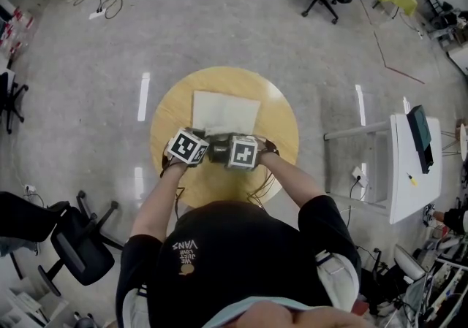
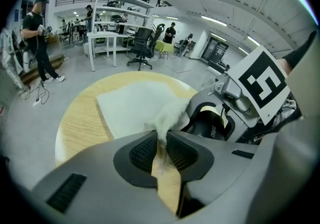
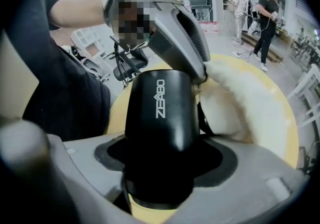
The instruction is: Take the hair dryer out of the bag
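While pinching the white bag's point(image 2: 132, 108) edge in the left tongs point(image 2: 161, 144), grips the black hair dryer's point(image 3: 159, 113) barrel tightly in the right tongs point(image 3: 162, 162), over the round tabletop point(image 1: 172, 111).

Looking down from your head, you are hiding both pairs of jaws under the marker cubes point(image 1: 188, 147), and only a dark sliver of the hair dryer point(image 1: 218, 151) is showing between them. In the right gripper view, the left gripper point(image 3: 201, 71) is covering the dryer's far end beside the bag point(image 3: 240, 103).
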{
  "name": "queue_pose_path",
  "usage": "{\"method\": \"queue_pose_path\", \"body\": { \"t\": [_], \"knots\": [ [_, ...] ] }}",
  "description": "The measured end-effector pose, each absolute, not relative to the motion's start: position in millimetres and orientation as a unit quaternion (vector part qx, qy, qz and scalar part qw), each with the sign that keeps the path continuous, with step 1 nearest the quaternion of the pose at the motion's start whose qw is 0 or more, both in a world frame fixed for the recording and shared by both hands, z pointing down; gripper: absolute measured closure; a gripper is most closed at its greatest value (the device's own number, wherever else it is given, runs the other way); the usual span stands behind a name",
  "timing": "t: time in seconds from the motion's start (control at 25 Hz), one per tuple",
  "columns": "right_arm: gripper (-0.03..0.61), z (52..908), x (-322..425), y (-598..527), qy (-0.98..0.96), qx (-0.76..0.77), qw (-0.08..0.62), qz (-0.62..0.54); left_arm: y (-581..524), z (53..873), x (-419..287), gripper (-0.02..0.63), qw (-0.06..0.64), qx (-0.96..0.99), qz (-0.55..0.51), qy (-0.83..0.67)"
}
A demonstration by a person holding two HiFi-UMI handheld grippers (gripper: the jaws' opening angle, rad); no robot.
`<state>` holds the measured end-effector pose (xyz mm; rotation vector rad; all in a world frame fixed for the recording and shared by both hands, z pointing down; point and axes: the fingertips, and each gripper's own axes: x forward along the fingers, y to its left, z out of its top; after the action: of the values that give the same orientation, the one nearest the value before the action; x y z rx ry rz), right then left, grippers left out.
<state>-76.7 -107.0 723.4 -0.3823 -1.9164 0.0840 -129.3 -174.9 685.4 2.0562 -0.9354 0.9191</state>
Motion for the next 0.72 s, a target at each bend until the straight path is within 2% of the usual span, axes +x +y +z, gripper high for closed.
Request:
{"method": "queue_pose_path", "body": {
  "t": [0.2, 0.72],
  "knots": [
    [0.229, 723, -65, -97, -0.800, -0.164, 0.574, 0.053, -176, 681, -129, 0.547, 0.323, 0.792, 0.357, -0.376],
    [0.229, 709, -59, -72, -0.809, -0.173, 0.558, 0.063, -185, 682, -126, 0.552, 0.295, 0.794, 0.364, -0.388]
  ]
}}
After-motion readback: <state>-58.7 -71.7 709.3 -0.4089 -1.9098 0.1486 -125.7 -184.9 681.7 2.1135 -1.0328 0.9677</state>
